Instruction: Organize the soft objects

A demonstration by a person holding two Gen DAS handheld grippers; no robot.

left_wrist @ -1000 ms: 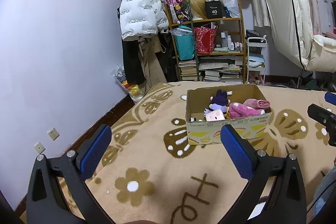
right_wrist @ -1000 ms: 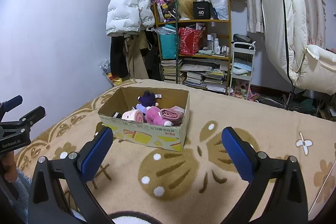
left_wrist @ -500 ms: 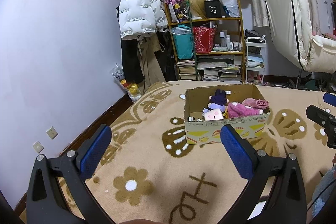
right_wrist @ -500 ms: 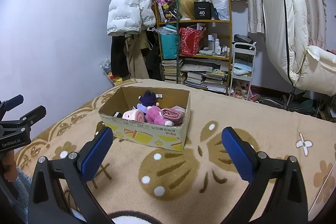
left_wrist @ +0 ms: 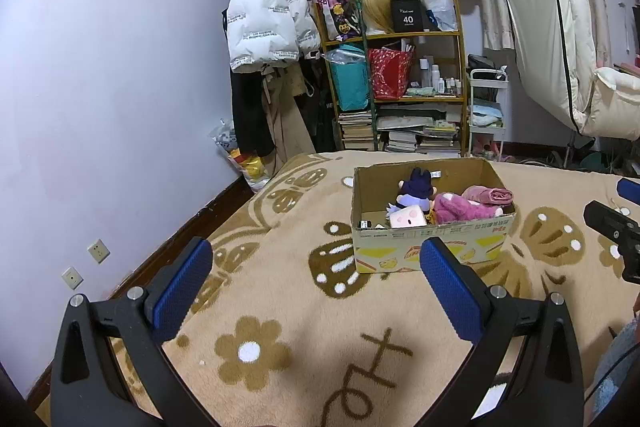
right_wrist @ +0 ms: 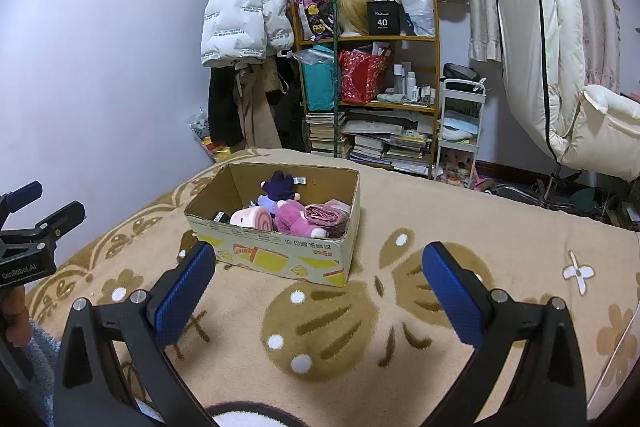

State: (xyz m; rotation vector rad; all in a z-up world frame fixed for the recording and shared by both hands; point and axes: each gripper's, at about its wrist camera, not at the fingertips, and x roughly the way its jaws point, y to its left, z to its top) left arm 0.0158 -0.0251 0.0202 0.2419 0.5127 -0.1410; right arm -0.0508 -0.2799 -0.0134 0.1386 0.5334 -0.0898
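Cardboard box (left_wrist: 432,243) open-topped, on patterned blanket. Inside: dark purple plush doll (left_wrist: 416,187) upright toward back, pink-white roll plush (right_wrist: 251,218) at front, pink plush animal (left_wrist: 460,209) lying beside it, rolled pink cloth (left_wrist: 490,195) at right wall

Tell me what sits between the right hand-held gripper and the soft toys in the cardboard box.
Only the cardboard box's near wall. The right hand-held gripper hangs open over bare blanket; the soft toys lie uncovered, reachable from above.

Bedroom: blanketed bed (left_wrist: 280,307), hung coats (left_wrist: 264,27)
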